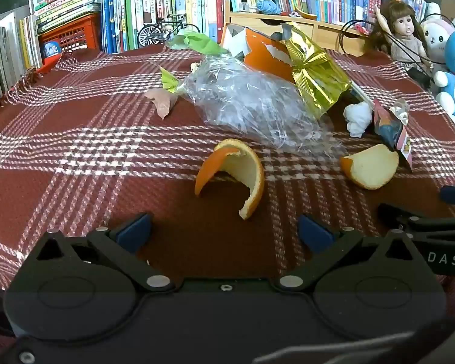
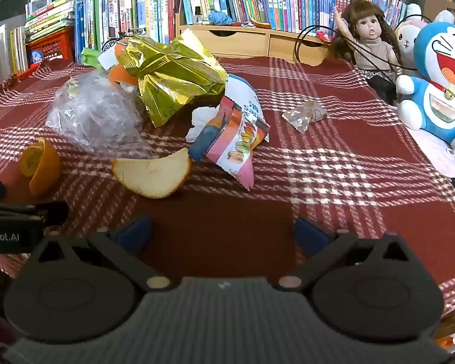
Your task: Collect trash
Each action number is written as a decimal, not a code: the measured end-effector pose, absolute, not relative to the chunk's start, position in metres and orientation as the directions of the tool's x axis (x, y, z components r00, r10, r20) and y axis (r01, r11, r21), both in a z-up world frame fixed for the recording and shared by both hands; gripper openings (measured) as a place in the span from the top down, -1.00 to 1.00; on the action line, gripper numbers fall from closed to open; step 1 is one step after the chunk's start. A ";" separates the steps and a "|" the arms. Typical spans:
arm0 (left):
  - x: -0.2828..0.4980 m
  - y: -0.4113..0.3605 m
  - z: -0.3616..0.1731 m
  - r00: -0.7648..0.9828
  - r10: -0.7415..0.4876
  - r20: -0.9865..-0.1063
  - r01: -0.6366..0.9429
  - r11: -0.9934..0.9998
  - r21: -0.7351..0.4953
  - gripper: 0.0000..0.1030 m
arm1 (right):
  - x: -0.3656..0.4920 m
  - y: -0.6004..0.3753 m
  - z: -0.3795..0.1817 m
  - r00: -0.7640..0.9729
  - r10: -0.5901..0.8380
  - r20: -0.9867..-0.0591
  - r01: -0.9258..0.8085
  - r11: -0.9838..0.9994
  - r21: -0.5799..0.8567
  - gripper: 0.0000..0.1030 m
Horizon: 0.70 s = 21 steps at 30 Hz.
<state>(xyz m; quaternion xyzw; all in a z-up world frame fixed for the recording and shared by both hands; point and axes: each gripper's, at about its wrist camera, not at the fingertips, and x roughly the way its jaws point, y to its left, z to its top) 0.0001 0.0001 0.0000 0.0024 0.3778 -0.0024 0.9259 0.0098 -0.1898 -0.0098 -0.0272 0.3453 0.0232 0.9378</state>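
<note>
Both the left tongs and right tongs gaped wide and empty above the desk; orange peel lay just ahead, apparently untouched.

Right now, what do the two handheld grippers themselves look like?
Both match: a black body with two round housings, silver pivot pins and angled black linkages ending in blue fingers. The left gripper shows white "Robot.AI" lettering on its side; the right gripper shows "DAS". No cables, hands or sleeves are visible.

2 orange peels, 1 gold bag, 1 clear bag, 1 doll, 2 plushies.
</note>
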 end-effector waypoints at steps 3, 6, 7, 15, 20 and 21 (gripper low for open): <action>0.000 0.000 0.000 0.715 -0.003 -0.700 0.007 1.000 0.002 -1.00 | 0.010 -0.190 -0.010 0.760 0.025 -0.649 -0.062 0.997 -0.035 -1.00; 0.000 0.000 0.000 0.715 -0.002 -0.700 0.007 1.000 0.004 -1.00 | 0.010 -0.190 -0.010 0.760 0.025 -0.650 -0.062 0.997 -0.034 -1.00; -0.001 0.000 0.000 0.715 -0.002 -0.699 0.007 1.000 0.004 -1.00 | 0.010 -0.190 -0.010 0.759 0.025 -0.650 -0.062 0.997 -0.034 -1.00; 0.000 0.000 0.000 0.711 -0.001 -0.704 0.006 1.000 0.005 -1.00 | 0.010 -0.190 -0.010 0.759 0.025 -0.651 -0.062 0.997 -0.034 -1.00; 0.000 0.000 0.000 0.710 -0.001 -0.704 0.006 1.000 0.005 -1.00 | 0.010 -0.190 -0.010 0.758 0.025 -0.651 -0.062 0.997 -0.034 -1.00; 0.000 0.000 0.000 0.710 -0.001 -0.704 0.006 1.000 0.005 -1.00 | 0.010 -0.190 -0.010 0.758 0.025 -0.651 -0.062 0.997 -0.034 -1.00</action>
